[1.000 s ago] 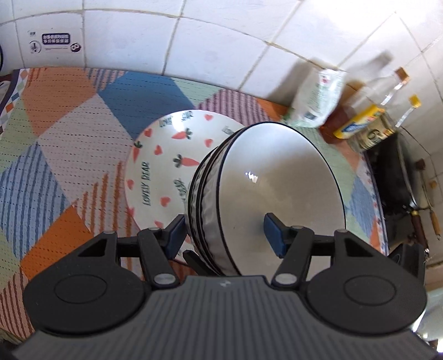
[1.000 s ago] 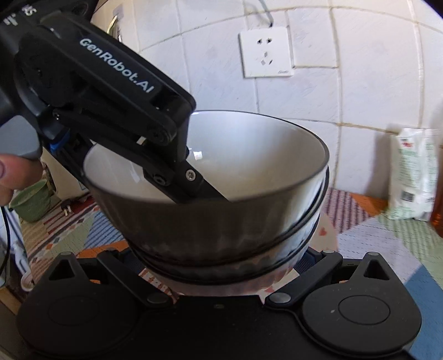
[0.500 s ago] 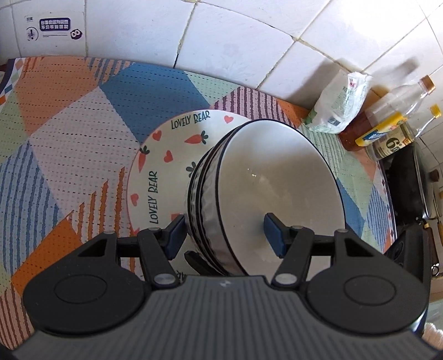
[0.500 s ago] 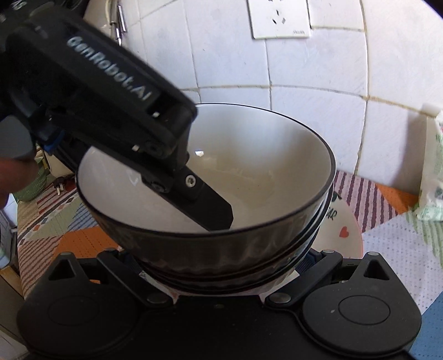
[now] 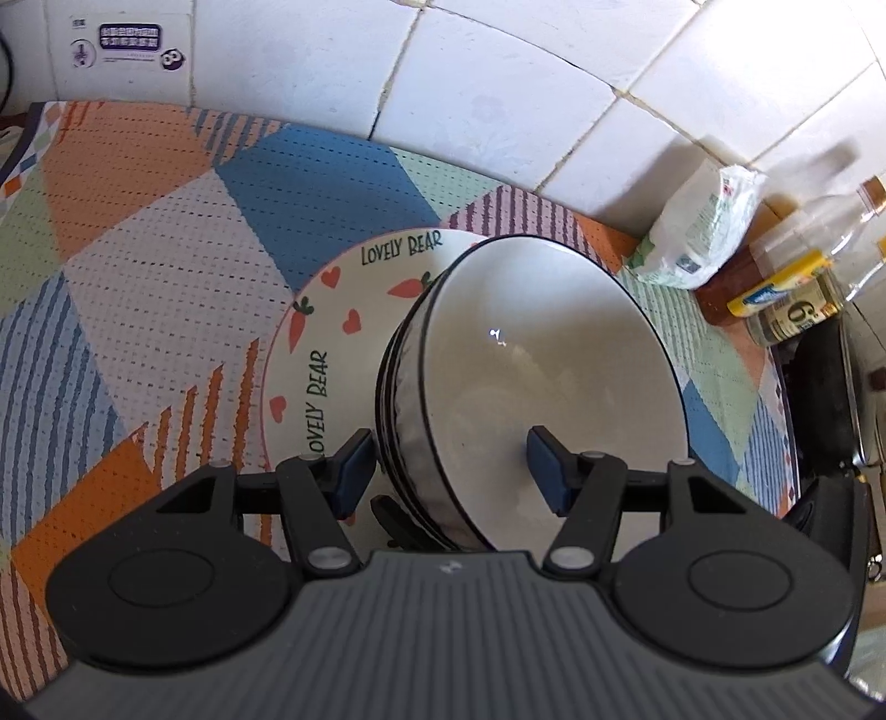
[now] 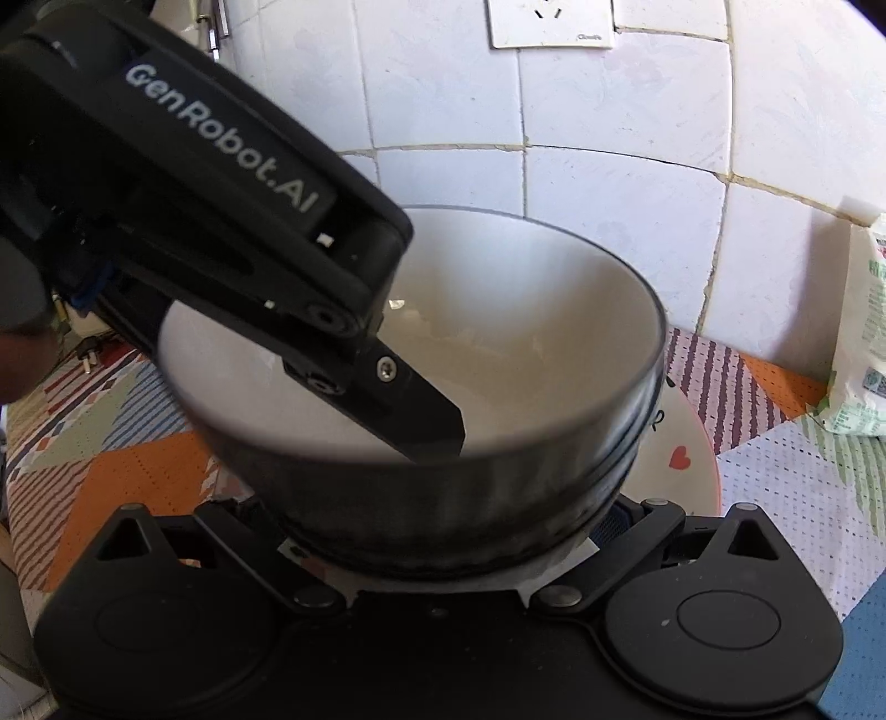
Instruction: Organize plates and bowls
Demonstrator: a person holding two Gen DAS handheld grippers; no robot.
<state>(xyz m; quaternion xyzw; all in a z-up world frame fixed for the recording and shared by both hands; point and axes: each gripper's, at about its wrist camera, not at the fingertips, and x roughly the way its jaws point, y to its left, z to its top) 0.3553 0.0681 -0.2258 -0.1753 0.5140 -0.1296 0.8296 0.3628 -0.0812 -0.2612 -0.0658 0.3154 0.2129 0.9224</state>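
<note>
A stack of dark-walled, white-lined bowls (image 5: 554,376) stands over a white "Lovely Bear" plate (image 5: 338,354) with carrots and hearts. My left gripper (image 5: 448,471) straddles the near rim of the stack, one blue pad outside and one inside; the jaws stand wide and do not visibly clamp. In the right wrist view the bowl stack (image 6: 498,343) fills the middle, with the left gripper's finger (image 6: 421,410) reaching into the top bowl. My right gripper (image 6: 443,531) sits low around the stack's base; its fingertips are hidden, so contact is unclear. The plate's edge (image 6: 686,465) shows behind.
A patterned mat (image 5: 166,277) covers the counter up to a white tiled wall (image 5: 498,83). A white-green bag (image 5: 698,238) and bottles (image 5: 786,288) stand at the right, beside a dark pan (image 5: 830,399). A wall socket (image 6: 548,22) is above.
The bowl stack has come lower and closer to the plate. The left gripper's finger now reaches deeper into the top bowl in the right wrist view.
</note>
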